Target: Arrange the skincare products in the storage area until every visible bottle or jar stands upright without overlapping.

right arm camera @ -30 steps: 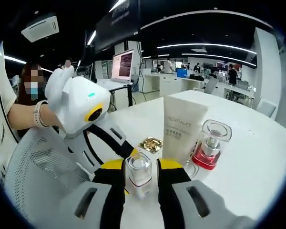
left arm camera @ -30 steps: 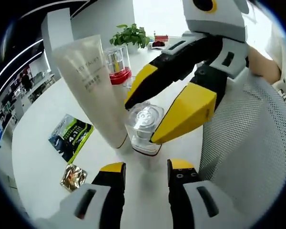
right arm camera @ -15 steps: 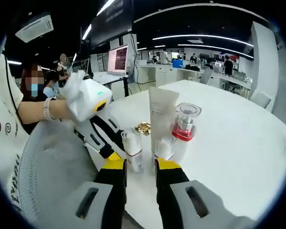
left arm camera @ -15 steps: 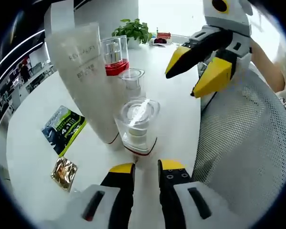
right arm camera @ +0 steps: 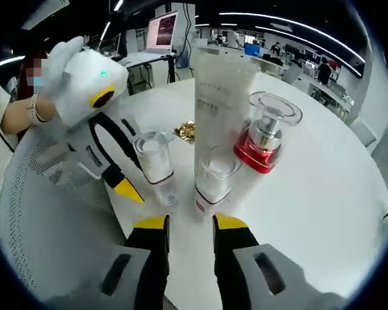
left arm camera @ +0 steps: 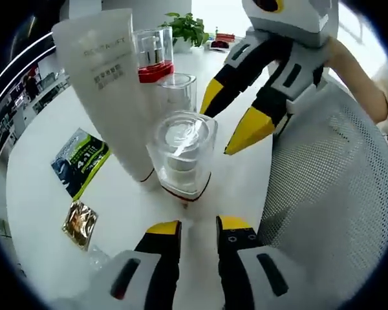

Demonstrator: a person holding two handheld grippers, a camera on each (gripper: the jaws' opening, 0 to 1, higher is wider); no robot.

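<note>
One tube (right arm camera: 221, 97) and three bottles (right arm camera: 155, 165) stand upright on your table (right arm camera: 323, 194). Your left gripper (left arm camera: 195, 227) and right gripper (right arm camera: 189, 223) both hold nothing, jaws slightly apart.

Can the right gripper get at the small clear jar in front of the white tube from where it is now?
Probably yes. The right gripper is open, and the small clear jar stands upright just ahead of its jaws with bare table between. The white tube stands close behind.
</note>
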